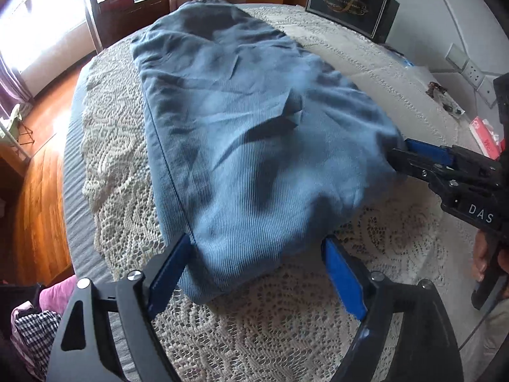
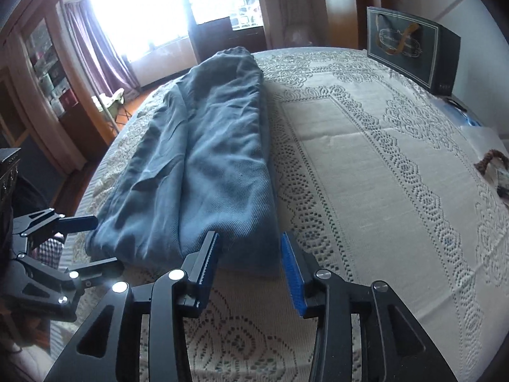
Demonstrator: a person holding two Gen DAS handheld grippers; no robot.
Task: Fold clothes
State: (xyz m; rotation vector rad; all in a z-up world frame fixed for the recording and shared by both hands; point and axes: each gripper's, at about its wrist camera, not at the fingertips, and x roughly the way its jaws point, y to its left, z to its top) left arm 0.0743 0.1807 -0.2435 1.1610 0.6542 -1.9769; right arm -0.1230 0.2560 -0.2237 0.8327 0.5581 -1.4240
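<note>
- In the left wrist view, the far left shows a wooden floor with warm, glossy boards, and a checked cloth bunched in the bottom corner; the right wrist view shows only a scrap of that cloth.
- The left gripper stands wide apart, its blue pads on either side of the near end of the blue garment without pressing on it. In the right wrist view it appears at the left edge, its black fingers spread beside the garment's near corner.
- The garment is a soft, ribbed blue fabric, folded lengthwise into a long, narrow strip with a stitched seam down its left edge. Its long axis runs away from the grippers toward the window, with the gathered end far off. It lies on the left half of the bed.
- The lace bedspread is cream, with openwork floral bands and a plain woven centre. The right wrist view shows its full pattern; the left wrist view shows mostly the border.
- The right gripper is partly spread, with ridged blue pads either side of the garment's near right corner, not clamping it. From the left wrist view it reaches in at the fabric's right edge.
- A dark rectangular gift bag with a light printed border stands at the far right against the wall.
- Wall sockets and a red packet show only in the left wrist view.
</note>
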